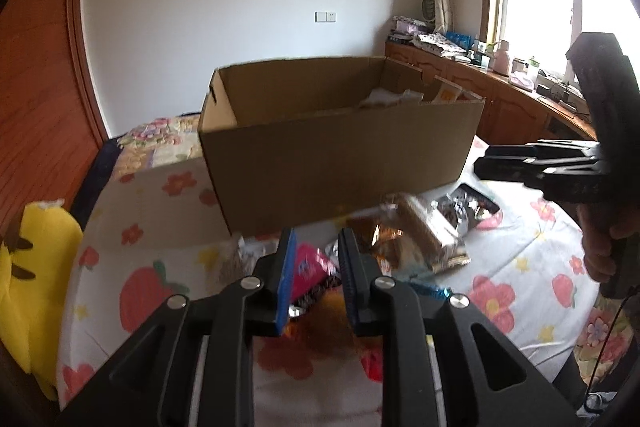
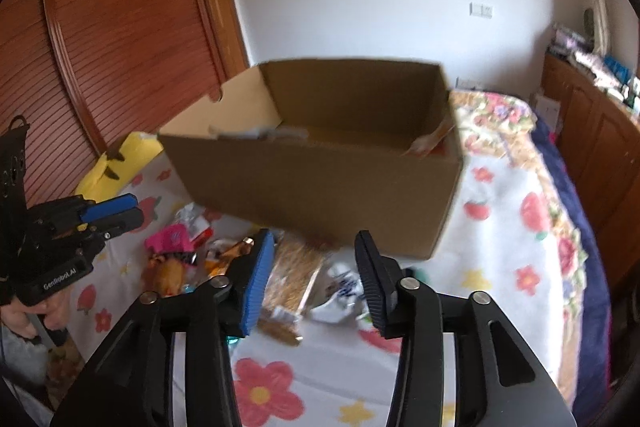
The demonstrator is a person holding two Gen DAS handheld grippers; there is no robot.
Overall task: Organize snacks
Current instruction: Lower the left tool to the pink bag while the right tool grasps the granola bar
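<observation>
An open cardboard box (image 1: 336, 163) stands on the flowered bed sheet; it also shows in the right wrist view (image 2: 320, 183), with a few packets inside. Loose snack packets lie in front of it: a pink packet (image 1: 306, 267), a clear-wrapped biscuit pack (image 1: 424, 231) and a silver packet (image 1: 460, 211). My left gripper (image 1: 316, 247) is open and empty above the pink packet. My right gripper (image 2: 316, 247) is open and empty above the biscuit pack (image 2: 292, 271) and a white wrapper (image 2: 340, 291). The pink packet (image 2: 170, 239) lies to its left.
A yellow plush toy (image 1: 36, 267) lies at the bed's left edge. A wooden wardrobe (image 2: 120, 27) stands on the left. A cluttered wooden counter (image 1: 500, 83) runs under the window on the right.
</observation>
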